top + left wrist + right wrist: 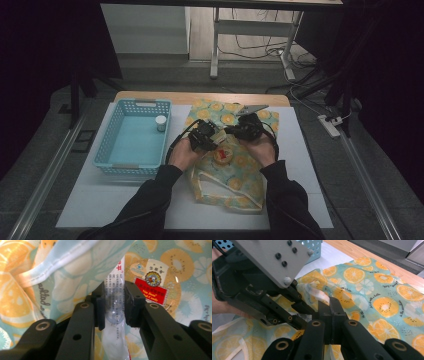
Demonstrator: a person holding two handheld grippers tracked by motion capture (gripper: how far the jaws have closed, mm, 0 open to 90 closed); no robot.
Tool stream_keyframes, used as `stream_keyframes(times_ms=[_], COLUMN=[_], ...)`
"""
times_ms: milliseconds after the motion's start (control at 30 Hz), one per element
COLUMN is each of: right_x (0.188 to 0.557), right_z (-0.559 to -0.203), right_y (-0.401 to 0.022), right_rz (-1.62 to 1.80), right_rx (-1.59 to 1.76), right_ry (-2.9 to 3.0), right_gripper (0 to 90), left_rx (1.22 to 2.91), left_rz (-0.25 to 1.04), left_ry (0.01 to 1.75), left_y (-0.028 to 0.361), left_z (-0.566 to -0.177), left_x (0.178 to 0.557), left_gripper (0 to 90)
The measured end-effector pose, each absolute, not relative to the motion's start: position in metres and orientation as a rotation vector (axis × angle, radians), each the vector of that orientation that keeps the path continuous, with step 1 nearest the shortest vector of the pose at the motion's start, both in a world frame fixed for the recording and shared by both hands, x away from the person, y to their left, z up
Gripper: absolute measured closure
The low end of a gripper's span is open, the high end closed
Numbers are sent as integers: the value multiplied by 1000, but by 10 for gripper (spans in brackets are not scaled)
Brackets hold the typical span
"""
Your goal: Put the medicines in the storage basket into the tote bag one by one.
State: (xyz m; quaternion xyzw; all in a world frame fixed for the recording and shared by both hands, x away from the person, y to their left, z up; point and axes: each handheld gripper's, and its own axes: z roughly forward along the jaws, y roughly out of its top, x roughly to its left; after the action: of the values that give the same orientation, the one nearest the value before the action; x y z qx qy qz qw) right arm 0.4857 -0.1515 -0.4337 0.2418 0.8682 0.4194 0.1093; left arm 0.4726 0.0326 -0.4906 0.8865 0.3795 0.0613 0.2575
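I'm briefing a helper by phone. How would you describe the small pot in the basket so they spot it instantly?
Start at the light blue basket on the white mat, left of the orange-print bag. At its far right corner stands a small white pot, upright. It is the one thing in the basket, away from both claws over the bag.

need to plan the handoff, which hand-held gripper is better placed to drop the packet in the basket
Left. The left hand-held gripper already pinches the packet and sits nearer the blue basket; the right hand-held gripper grips the bag fabric.
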Motion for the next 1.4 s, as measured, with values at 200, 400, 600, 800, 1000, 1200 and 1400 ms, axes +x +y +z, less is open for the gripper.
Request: stream_keyframes(times_ms=[200,400,600,800,1000,1200,1400], right_x=[486,486,486,486,486,486,486], right_z=[-435,-433,-432,-431,-431,-431,-431], right_y=[-152,-153,-155,-156,-155,-155,-155], right_rz=[1233,1246,1252,1257,1256,1254,1257], right_rx=[710,712,716,715,713,712,709], right_ry=[2546,2531,2526,2525,2528,2530,2530], right_gripper=[899,899,899,899,899,899,899], left_rx=[2377,2366,2315,2265,2221,2211,2184], left_rz=[153,153,78,21,-7,9,32], left_ry=[1016,980,946,892,828,793,800], left_y=[36,38,43,51,57,60,70], left_z=[-490,-483,-479,-472,-462,-450,-442], left_x=[472,468,462,454,442,431,428], left_gripper=[682,623,552,433,352,284,218])
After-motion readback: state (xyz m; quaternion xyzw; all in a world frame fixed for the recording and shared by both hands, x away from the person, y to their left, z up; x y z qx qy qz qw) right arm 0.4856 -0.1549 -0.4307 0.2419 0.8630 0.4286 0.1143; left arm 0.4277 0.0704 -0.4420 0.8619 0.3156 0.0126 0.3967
